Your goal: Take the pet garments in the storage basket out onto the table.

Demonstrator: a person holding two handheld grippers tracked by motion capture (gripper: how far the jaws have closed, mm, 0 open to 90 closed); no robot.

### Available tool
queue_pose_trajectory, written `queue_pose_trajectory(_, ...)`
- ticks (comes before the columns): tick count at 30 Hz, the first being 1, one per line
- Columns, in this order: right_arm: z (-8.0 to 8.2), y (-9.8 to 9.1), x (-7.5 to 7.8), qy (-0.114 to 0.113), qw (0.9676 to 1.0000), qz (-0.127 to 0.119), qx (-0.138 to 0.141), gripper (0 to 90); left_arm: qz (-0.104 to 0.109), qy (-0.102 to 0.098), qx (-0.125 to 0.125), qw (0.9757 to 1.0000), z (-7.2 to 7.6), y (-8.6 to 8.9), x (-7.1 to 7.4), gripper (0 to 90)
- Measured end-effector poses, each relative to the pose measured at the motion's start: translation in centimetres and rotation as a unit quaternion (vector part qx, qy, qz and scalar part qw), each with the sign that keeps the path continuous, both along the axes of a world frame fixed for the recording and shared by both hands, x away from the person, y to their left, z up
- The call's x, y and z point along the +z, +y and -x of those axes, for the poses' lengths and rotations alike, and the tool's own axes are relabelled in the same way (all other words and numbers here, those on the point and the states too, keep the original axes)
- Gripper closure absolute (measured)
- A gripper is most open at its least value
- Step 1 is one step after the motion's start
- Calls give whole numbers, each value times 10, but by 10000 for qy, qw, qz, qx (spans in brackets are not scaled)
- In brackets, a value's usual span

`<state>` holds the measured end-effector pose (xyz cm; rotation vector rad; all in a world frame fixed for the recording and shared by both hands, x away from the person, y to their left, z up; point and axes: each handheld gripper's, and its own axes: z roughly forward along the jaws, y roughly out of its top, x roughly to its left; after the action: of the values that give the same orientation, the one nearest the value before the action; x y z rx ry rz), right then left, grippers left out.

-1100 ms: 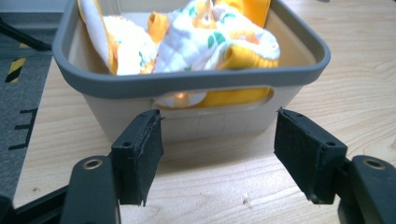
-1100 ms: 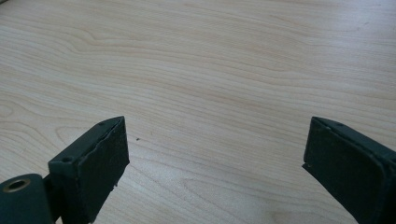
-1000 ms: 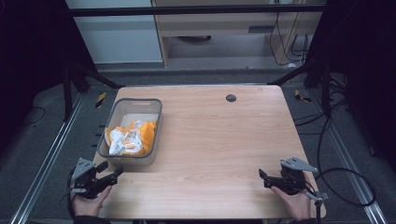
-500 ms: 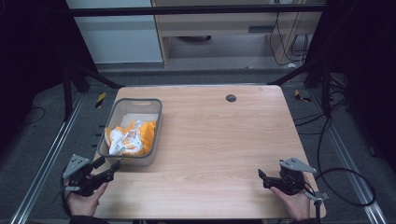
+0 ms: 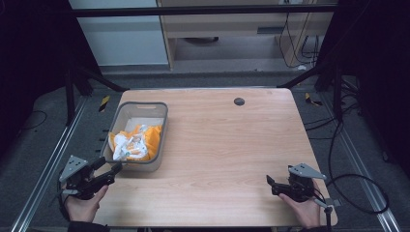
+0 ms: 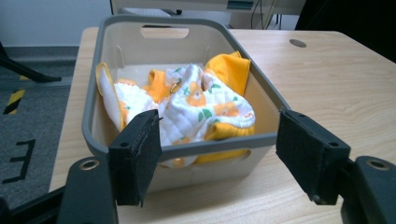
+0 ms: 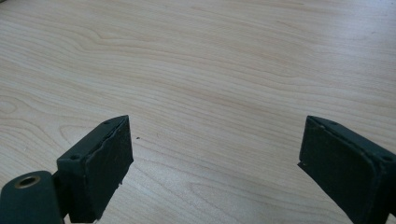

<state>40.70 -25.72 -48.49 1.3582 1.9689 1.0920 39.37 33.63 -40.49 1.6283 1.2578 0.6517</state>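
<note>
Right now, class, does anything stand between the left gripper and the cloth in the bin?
Yes. The bin's near wall rises between the open left gripper and the orange and white cloth, which lies inside, partly above the rim. Nothing else visible stands in the way; from above the bin is open.

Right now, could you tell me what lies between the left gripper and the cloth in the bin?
The bin's near grey wall stands between the open left gripper and the orange and white cloth, as the left gripper view shows.
</note>
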Motion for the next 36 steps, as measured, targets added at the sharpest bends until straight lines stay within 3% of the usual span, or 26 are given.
queue_pose_trajectory(15,0,-1,0,-29,10000,2,-34,97,-81,-164,9,9998,-16,1,17,298)
queue_pose_trajectory(36,-2,-1,0,1,10000,22,-40,99,-129,-92,-31,9999,-43,1,23,283)
